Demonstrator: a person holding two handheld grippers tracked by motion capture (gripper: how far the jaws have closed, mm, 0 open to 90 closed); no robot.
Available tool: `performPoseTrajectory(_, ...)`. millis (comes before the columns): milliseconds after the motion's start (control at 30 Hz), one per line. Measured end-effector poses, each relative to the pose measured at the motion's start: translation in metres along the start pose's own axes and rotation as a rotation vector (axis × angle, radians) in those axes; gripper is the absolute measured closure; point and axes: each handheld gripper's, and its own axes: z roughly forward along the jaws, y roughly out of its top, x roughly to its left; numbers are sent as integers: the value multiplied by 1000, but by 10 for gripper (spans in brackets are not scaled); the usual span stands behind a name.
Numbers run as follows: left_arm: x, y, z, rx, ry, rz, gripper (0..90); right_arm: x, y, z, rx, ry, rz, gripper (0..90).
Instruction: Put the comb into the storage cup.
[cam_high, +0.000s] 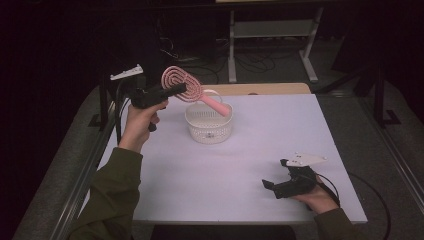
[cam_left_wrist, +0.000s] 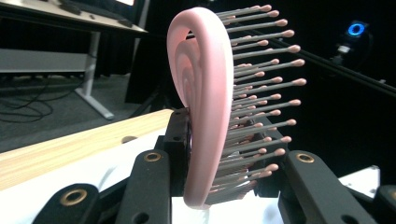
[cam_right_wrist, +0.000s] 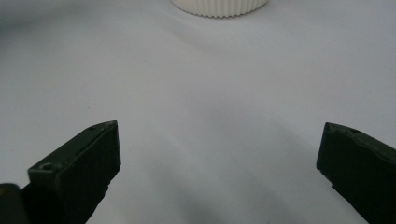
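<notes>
Counter (cam_high: 200, 170) of pale white board carries a white perforated plastic basket (cam_high: 209, 127) at its far middle. Above the basket's left rim, the raised left gripper (cam_high: 181, 90) points level to the right, pinching the head of a pink spiral-backed plastic hairbrush (cam_high: 181, 85), handle slanting down over the basket. Right gripper (cam_high: 274, 184) rests low near the counter's near right edge, jaws spread wide and holding nothing.

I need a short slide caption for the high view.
Left tool holds a pink hairbrush above a white basket; right tool rests open.
</notes>
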Motion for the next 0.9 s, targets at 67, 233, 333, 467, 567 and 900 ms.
performPoseTrajectory(67, 5, -2, 2, 2, 14, -12, 655, 0, 0, 0, 1, 1, 1, 0)
performPoseTrajectory(233, 14, -5, 7, 17, 51, -27, 655, 0, 0, 0, 1, 1, 1, 0)
performPoseTrajectory(333, 19, -8, 10, 18, 67, -41, 655, 0, 0, 0, 0, 2, 1, 0)
performPoseTrajectory(467, 24, -13, 14, 32, 87, -56, 655, 0, 0, 0, 0, 2, 2, 0)
performPoseTrajectory(567, 26, -18, 18, 39, 101, -62, 655, 0, 0, 0, 0, 1, 0, 0)
performPoseTrajectory(900, 32, -43, 33, 78, 128, -97, 654, 0, 0, 0, 0, 3, 1, 0)
